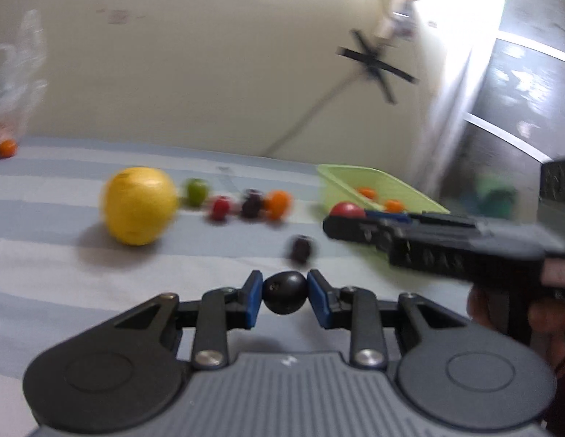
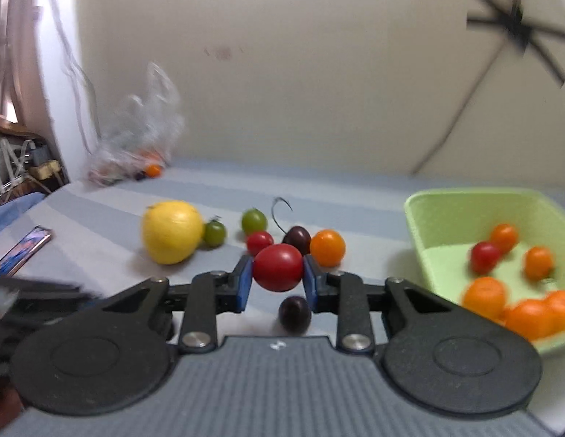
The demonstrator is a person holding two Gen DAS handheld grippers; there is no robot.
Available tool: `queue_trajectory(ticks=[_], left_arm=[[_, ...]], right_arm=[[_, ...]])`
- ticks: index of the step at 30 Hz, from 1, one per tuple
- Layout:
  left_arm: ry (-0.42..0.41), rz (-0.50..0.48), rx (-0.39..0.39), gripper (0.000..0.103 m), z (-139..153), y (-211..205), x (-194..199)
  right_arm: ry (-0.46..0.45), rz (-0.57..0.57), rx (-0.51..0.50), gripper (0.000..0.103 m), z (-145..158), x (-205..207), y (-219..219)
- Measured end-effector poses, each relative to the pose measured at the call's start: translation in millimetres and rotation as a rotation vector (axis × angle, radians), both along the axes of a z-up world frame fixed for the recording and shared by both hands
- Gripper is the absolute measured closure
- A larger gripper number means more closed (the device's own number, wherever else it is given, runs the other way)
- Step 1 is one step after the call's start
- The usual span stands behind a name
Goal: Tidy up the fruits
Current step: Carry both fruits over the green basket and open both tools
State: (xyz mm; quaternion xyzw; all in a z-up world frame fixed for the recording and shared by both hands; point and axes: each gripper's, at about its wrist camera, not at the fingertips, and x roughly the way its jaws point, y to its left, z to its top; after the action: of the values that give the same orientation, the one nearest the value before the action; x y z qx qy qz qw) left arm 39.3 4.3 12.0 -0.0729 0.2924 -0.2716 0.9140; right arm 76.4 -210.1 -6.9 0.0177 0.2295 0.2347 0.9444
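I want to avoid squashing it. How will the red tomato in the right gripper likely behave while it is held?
The red tomato looks smooth and glossy, so it may slip between the right gripper's blue pads. It is round with a probably thin skin, so hard squeezing could bruise it. If released on the flat striped cloth, it would likely roll.

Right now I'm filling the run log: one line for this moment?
left tool: shut on dark fruit | right tool: shut on red tomato | green bin: partly filled
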Motion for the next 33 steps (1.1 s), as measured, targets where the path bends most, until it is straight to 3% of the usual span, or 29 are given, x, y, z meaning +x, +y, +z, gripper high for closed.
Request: queue_trajectory(ticks=[4, 8, 10, 13, 18, 23, 28, 33], left_arm=[[-0.001, -0.121, 0.04, 0.076, -3.8, -34.6, -11.6], [0.042, -0.177, 0.082, 0.075, -17.0, -61.8, -13.7], [0.021, -0.174, 0.105, 0.075, -17.9, -65.4, -17.1], [0.05, -0.201, 0.069, 0.075, -7.7, -72.6, -6.7], [-0.049, -0.245, 0.048, 0.075, 30.8, -101.7, 20.5], [-0.073, -0.243, 0.018, 0.075, 47.7, -143.0, 68.3], [0.002, -0.158, 0.034, 0.075, 31.1, -170.2, 117.4], [0.042, -0.121, 0.092, 0.071, 13.6, -184.0, 136.7]], right_arm=[[-0.031, -0.041, -0.028, 0.071, -8.8, -52.0, -28.5], [0.036, -0.104, -0.027, 0.071, -25.5, -77.6, -59.3], [0.065, -0.12, -0.017, 0.071, -32.9, -81.6, -65.2], [0.098, -0.114, -0.014, 0.071, -41.5, -84.1, -70.9], [0.027, -0.14, 0.046, 0.071, -31.5, -82.7, -86.4], [-0.126, -0.242, 0.087, 0.071, -7.3, -61.8, -115.7], [-0.113, -0.318, 0.098, 0.07, -12.0, -14.9, -142.6], [-0.078, -0.344, 0.047, 0.07, -27.6, 18.0, -140.5]])
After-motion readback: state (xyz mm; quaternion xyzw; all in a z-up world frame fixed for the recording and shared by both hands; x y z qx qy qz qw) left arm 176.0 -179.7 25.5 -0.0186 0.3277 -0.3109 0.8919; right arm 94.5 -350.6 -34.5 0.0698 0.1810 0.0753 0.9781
